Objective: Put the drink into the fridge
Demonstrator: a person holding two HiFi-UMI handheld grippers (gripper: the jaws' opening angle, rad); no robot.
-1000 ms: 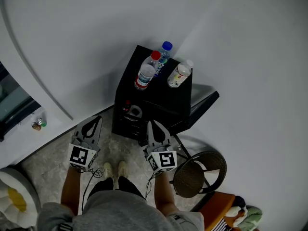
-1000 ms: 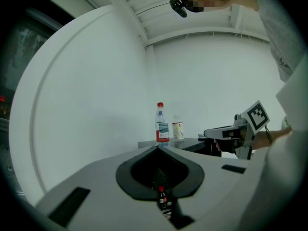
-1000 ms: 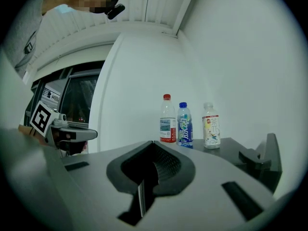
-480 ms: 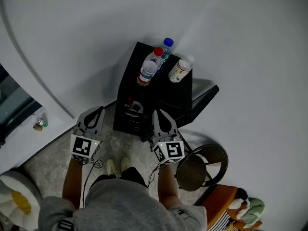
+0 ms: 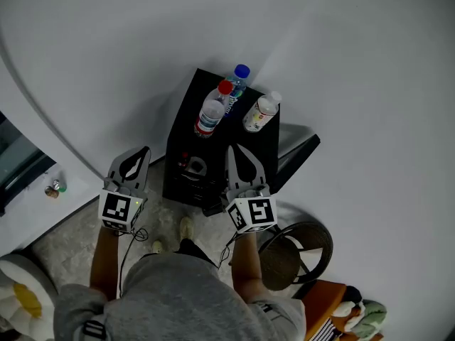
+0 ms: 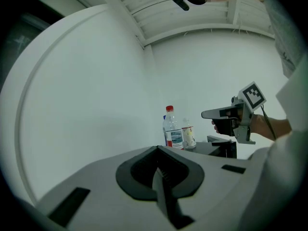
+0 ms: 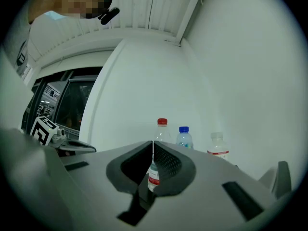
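**Step in hand (judged):** approach for the pick-up. No drink is grasped yet.

**Drinks:** three bottles stand upright on top of the black cabinet (image 5: 183, 133), which sits in the corner of the white walls.
- The red-capped bottle (image 5: 211, 112) is at the front left.
- The blue-capped bottle (image 5: 239, 80) is just behind it.
- The white-capped bottle (image 5: 259, 112), with a yellowish label, stands to their right and apart from both.

**Fridge:** none of the bottles is in one. A dark glazed unit (image 5: 14, 165) at the left edge of the head view may be the fridge; this cannot be told for sure.

**Left gripper (image 5: 138, 156):** the jaws are closed together with nothing between them. It is held left of the cabinet, over the floor.

**Right gripper (image 5: 238, 155):** the jaws are pressed to a thin slit and hold nothing. It is in front of the cabinet, pointing about level. In the right gripper view the red-capped bottle shows behind the slit, well apart from the tips.

**How to do the step well (judgement):**
- Spread the right jaws wide before closing in; shut as they are, they would only push a bottle.
- Commit to one bottle. The white-capped one stands freest, while the red-capped one has the blue-capped one close behind, where a jaw tip could knock it.
- Come in level, with one jaw on each side of the body below the shoulder.
- Close firmly but not hard, since clear thin plastic will likely give.
- Lift straight up.
- Keep the left gripper free, as it is probably needed for the fridge door.

**Risk:** a nudged bottle could topple off the cabinet onto the floor.
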